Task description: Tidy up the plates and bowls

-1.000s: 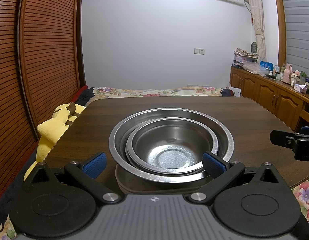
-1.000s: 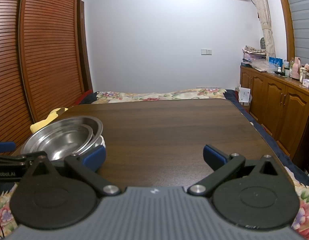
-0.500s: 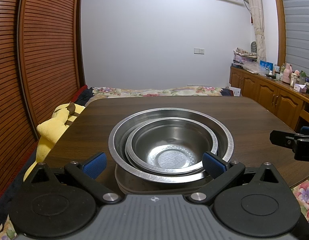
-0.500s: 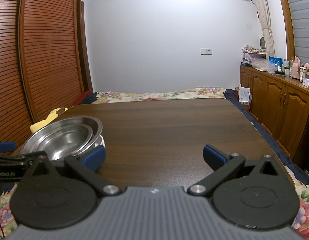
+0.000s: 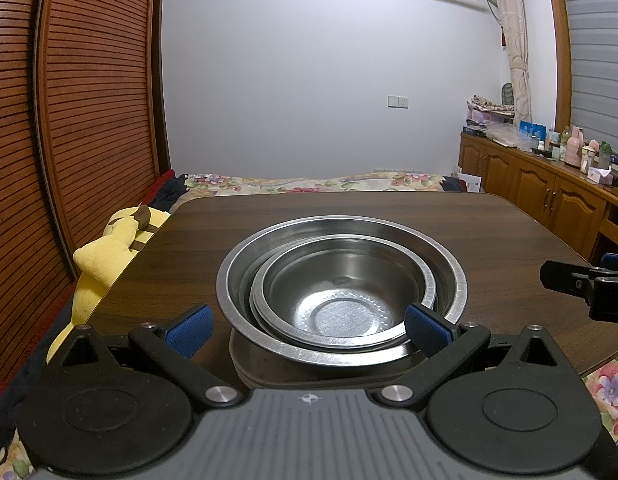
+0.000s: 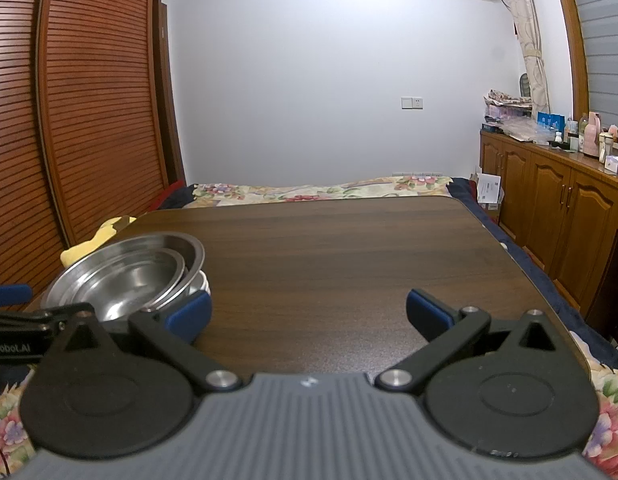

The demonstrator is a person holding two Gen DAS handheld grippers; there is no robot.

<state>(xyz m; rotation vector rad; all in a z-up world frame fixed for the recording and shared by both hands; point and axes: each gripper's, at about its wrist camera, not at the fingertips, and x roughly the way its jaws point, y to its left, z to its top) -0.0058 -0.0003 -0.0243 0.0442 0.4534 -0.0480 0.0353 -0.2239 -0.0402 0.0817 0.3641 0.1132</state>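
Observation:
A stack of steel dishes sits near the front left of the dark wooden table (image 5: 349,212). A small steel bowl (image 5: 341,300) is nested in a larger steel bowl (image 5: 449,276), and both rest on pale plates (image 5: 269,368) underneath. The same stack (image 6: 121,276) shows at the left in the right wrist view. My left gripper (image 5: 309,326) is open, its blue pads level with the stack's near rim and touching nothing. My right gripper (image 6: 307,314) is open over bare table, to the right of the stack; one of its fingers (image 5: 569,280) shows at the right edge of the left wrist view.
A yellow plush toy (image 5: 105,248) lies off the table's left edge. A flowered bed (image 6: 317,192) stands behind the table. Wooden cabinets (image 6: 557,208) with bottles on top line the right wall, and slatted wooden doors (image 5: 89,100) the left.

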